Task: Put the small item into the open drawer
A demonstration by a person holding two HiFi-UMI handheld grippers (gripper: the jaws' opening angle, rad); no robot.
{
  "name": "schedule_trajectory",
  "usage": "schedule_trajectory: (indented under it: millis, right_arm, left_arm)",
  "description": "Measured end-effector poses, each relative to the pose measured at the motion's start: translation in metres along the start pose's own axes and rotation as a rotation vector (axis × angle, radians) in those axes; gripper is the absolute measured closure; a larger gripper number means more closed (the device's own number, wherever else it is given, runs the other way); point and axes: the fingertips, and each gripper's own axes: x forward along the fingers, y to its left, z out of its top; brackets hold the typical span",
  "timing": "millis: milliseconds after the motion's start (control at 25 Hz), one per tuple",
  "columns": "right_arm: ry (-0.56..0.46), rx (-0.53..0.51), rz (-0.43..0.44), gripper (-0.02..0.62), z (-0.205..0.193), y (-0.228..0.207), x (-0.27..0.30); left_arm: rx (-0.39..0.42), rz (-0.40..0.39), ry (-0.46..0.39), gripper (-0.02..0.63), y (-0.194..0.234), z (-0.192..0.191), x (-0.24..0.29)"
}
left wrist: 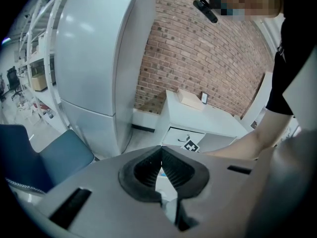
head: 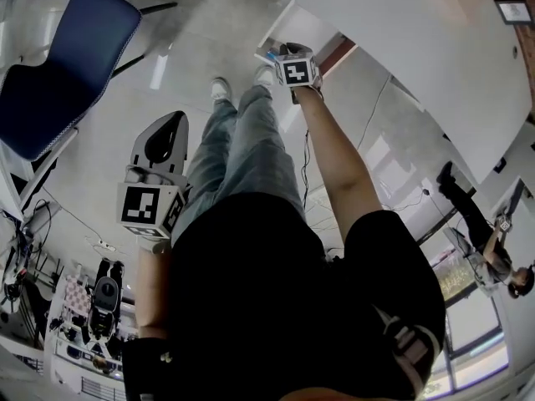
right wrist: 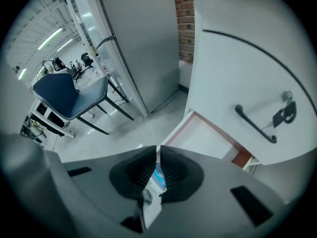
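Note:
In the right gripper view my right gripper [right wrist: 158,150] has its jaws close together on a small blue-and-white packet [right wrist: 158,177] between the dark pads. It hangs just in front of the open drawer [right wrist: 210,139], which has a white inside and a red-brown edge. In the head view the right gripper [head: 284,55] is stretched out far ahead at the drawer [head: 288,25], with a bit of blue at its tip. My left gripper [head: 164,132] is held low beside the person's left leg. Its jaws [left wrist: 160,150] meet at the tips with nothing between them.
Above the drawer is a white cabinet front with a dark handle [right wrist: 255,125] and a key [right wrist: 286,112]. A blue chair [head: 67,65] stands to the left on the pale floor, beside a tall grey cabinet [right wrist: 138,43]. Another person [head: 481,232] stands at the right.

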Motion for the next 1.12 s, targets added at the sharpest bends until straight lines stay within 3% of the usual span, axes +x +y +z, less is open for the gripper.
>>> schedule_trajectory:
  millis: [640,1120]
  right_arm:
    - [-0.28,-0.09,0.076,0.583,0.092,0.055,-0.187]
    - [-0.502,-0.182,0.096,0.583,0.152,0.126,-0.333]
  left_arm:
    - [0.001,0.047,-0.188,0.603,0.001,0.046,-0.046]
    - [0.033,0.016,-0.303,0.603,0.018,0.084,-0.093]
